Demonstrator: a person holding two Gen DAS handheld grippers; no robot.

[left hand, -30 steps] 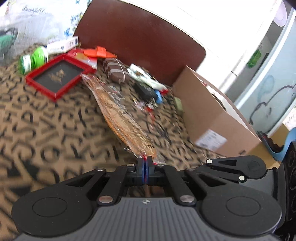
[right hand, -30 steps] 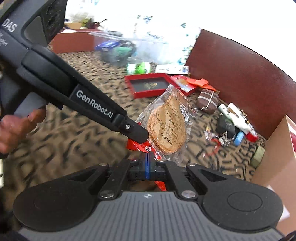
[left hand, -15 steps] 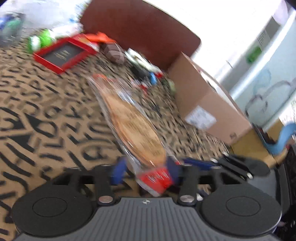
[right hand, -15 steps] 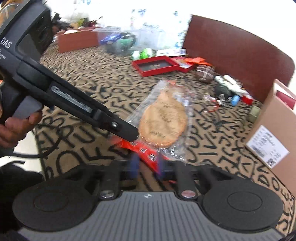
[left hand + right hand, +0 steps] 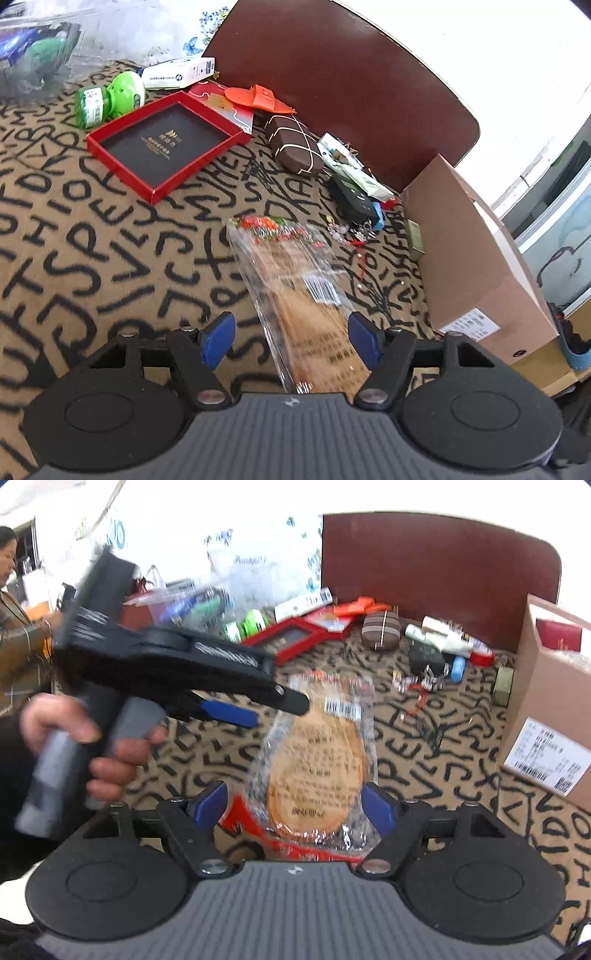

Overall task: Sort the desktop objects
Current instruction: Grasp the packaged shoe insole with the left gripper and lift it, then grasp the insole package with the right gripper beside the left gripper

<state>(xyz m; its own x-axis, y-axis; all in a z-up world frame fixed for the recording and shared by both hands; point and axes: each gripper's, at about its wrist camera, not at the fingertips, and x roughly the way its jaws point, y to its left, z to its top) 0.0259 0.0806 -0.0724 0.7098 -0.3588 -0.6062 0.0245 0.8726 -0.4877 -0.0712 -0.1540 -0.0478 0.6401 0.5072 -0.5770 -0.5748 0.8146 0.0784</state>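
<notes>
Between both opening grippers' wide-apart pads, untouched, the clear-wrapped cracker packet [image 5: 317, 760].

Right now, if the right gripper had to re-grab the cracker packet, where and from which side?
Probably the red sealed end of the cracker packet, approached from the near side. That flat strip points at the right gripper, whose jaws are opening astride it without pressing. The round cracker is wide and brittle, and the left gripper crowds the far barcode end.

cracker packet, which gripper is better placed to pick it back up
Right, probably. The cracker packet lies squarely between the right gripper's opening jaws, red end nearest. The left gripper, also opening, reaches in sideways over its top.
</notes>
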